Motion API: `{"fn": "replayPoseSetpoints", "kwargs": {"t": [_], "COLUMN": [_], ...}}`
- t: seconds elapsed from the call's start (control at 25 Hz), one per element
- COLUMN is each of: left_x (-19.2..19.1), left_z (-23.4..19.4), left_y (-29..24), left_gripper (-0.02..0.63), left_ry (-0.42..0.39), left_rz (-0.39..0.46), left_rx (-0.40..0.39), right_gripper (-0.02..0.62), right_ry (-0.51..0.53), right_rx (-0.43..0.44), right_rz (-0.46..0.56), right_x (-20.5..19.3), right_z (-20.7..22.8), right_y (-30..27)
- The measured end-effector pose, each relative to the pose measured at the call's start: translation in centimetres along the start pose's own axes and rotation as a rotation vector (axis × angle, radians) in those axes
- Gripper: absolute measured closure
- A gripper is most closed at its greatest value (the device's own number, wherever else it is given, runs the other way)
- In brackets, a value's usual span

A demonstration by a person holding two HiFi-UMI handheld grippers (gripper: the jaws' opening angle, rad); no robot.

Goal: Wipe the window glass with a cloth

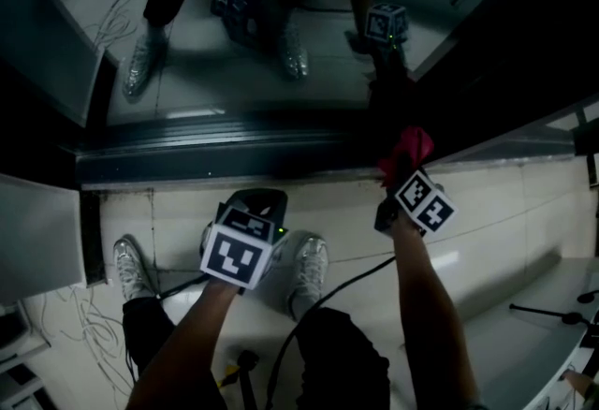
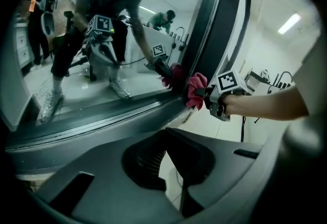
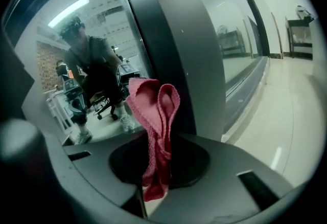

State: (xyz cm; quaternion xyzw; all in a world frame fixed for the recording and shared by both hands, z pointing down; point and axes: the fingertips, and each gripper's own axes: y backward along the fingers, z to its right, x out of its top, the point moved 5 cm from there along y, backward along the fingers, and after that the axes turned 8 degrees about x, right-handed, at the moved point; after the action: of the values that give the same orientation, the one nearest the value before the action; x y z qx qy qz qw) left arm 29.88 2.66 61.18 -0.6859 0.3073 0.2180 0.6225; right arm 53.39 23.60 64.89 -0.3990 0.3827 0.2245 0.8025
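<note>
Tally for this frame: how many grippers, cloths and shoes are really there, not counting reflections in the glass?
Pink cloth: 1
Grippers: 2 (left gripper, jaws apart, empty; right gripper, jaws shut on the pink cloth)
Shoes: 2 (left shoe, right shoe)
Total: 5

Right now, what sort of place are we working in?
Likely an indoor office or lab corridor: a large dark-framed window glass, a pale glossy tiled floor and a bright ceiling strip light.

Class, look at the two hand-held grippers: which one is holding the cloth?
The right gripper: its jaws are shut on the pink knitted cloth, held up at the dark window frame. The left gripper stands open with nothing between its jaws.
</note>
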Motion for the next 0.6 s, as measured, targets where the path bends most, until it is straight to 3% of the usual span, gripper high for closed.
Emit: {"fn": "replayPoseSetpoints", "kwargs": {"t": [0.24, 0.6], "left_x": [3.2, 8.7], "left_z": [0.5, -0.1], "left_y": [2.9, 10.7], "left_gripper": [0.6, 0.6], "left_ry": [-0.096, -0.107], "left_rz": [0.058, 0.22], "left_rx": [0.031, 0.107], "right_gripper": [0.54, 0.538], "right_ry": [0.051, 0.149], "right_rx": [0.104, 0.334], "right_rz": [0.048, 0.162], "right_x": [2.9, 8.7], "right_z": [-4.4, -15.8], "right_y": [3.7, 10.1]}}
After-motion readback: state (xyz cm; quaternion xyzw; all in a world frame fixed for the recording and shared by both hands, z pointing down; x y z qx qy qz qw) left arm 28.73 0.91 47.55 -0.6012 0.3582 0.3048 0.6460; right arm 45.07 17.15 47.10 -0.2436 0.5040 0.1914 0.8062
